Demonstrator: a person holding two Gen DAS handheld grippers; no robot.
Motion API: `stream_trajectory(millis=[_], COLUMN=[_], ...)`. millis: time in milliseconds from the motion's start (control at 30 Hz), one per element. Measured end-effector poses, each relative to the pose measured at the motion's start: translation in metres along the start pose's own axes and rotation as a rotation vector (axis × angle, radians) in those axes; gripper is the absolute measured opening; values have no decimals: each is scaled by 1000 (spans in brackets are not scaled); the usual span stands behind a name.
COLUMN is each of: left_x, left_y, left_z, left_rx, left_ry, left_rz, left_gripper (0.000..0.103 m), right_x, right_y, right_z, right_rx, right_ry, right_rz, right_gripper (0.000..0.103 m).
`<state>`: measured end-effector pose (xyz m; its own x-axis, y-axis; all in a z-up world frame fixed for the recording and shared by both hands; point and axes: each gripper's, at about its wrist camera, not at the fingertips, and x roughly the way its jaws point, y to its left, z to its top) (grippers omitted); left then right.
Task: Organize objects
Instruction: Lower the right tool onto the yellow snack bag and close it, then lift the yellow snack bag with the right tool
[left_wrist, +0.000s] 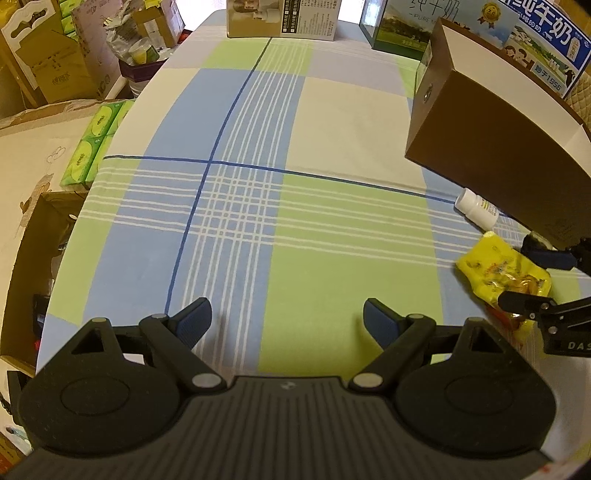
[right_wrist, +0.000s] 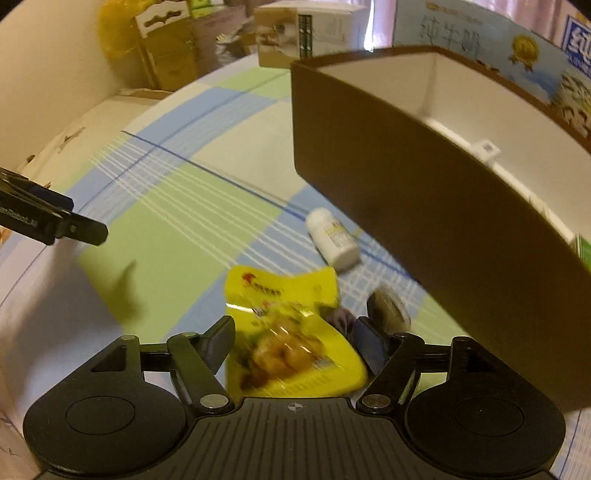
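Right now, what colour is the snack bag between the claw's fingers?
Bright yellow, with a clear window showing orange-brown food. The snack bag shows best from the right wrist view.

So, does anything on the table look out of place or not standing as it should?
Yes. The white bottle lies on its side on the checked cloth, beside the brown box, not upright. The yellow snack pouch is crumpled, between the fingers of the right gripper. Nothing looks spilled.

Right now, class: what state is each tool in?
Left tool: open, empty, above the tablecloth.
Right tool: around the yellow snack packet; grip cannot be told.
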<state>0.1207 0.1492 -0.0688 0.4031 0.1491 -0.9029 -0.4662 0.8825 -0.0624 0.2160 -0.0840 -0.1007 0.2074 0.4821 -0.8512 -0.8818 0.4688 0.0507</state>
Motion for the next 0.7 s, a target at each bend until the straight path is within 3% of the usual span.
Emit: stream_trajectory(millis=[167,433,700], left_x=[-1,-4,-2], left_y=[-3,-4,2], left_z=[-2,-2,-4], left_rx=[5,3,-10], left_ry=[2,-5,-1], left_rz=[1,6,15], left_gripper=[87,87,87], right_x=[1,-15,0], right_y=[2,8,1], right_z=[-4,-2,-8], right_rx=[-6,31,214], right_ry=[-21,-76,7], right_rz=[-2,49,161], right_gripper=[66,42,23])
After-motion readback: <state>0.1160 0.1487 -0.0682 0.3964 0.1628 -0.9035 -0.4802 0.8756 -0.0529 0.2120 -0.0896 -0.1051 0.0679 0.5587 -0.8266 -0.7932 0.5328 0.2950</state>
